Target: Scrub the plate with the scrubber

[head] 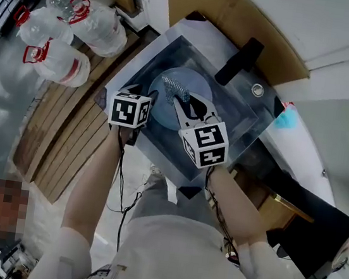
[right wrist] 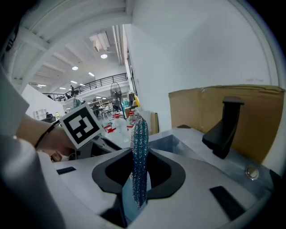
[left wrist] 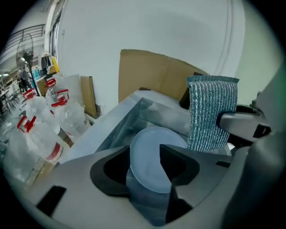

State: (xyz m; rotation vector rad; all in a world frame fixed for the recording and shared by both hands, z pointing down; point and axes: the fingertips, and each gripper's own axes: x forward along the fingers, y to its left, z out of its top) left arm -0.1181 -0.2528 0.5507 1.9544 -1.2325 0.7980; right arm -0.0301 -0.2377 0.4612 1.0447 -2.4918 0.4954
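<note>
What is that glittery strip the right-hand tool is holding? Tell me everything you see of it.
The scrubber is a flat, rectangular pad of sparkly teal-and-silver mesh with fine ribs. It stands upright, pinched along one edge by the right gripper's jaws, and is held over the pale plate lying in the sink.

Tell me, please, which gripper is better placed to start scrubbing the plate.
Right: the right gripper clamps the scrubber over the plate, while the left gripper is open, holding nothing.
</note>
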